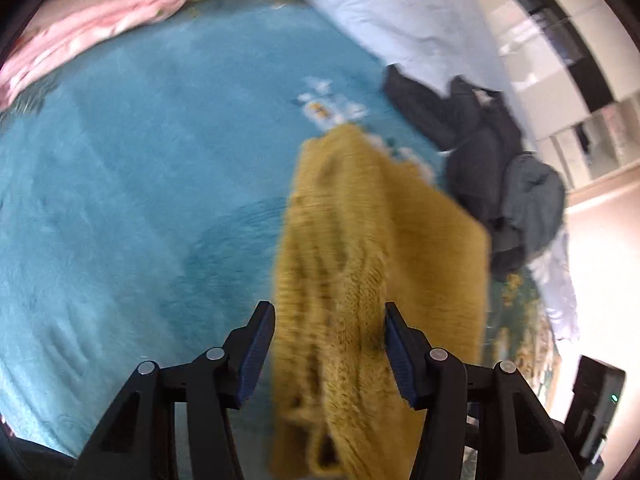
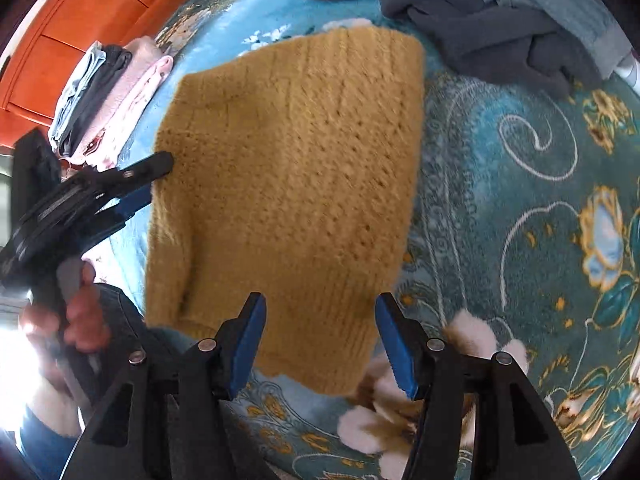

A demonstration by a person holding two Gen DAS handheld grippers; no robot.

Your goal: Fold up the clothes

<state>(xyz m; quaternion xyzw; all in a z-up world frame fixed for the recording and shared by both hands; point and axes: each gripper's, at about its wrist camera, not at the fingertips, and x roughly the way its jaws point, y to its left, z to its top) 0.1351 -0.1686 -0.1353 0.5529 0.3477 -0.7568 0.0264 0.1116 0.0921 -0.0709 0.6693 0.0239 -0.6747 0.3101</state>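
The teal bedspread [image 2: 500,208] spreads under both claws. On it, ahead of the right claw [image 2: 320,336], the mustard sweater [image 2: 288,184] lies in a rough rectangle, its near hem between that claw's spread, empty jaws. A dark heap of clothes [image 2: 492,28] sits beyond, to the right. The left claw [image 1: 330,344] is released too, over the sweater's edge; a bite into one layer only would likely drag the fold askew.
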